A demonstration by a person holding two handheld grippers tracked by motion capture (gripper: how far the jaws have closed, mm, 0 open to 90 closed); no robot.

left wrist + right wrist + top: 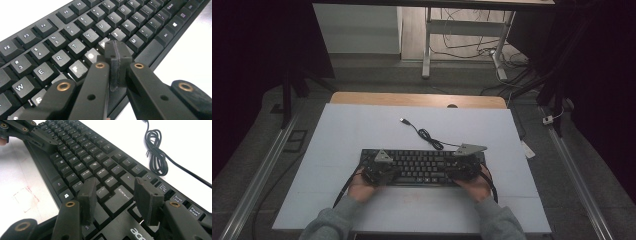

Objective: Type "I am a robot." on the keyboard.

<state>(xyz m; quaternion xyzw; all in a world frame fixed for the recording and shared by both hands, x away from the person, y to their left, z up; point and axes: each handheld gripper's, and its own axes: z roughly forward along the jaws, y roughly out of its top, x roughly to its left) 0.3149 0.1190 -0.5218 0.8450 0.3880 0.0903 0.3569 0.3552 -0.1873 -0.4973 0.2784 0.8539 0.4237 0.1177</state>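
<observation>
A black keyboard lies near the front of the white table, its cable curling away toward the back. My left gripper is shut, pads pressed together with nothing between them, tips over the keys near G and B. In the high view it sits over the keyboard's left end. My right gripper stands open above the Enter key at the keyboard's right end. The left gripper's jaws also show at the far end of the keyboard in the right gripper view.
The white board covers a wooden table. The coiled cable with its USB plug lies behind the keyboard. A faint red mark is on the board by the keyboard's front edge. Desk legs and wires stand beyond the table.
</observation>
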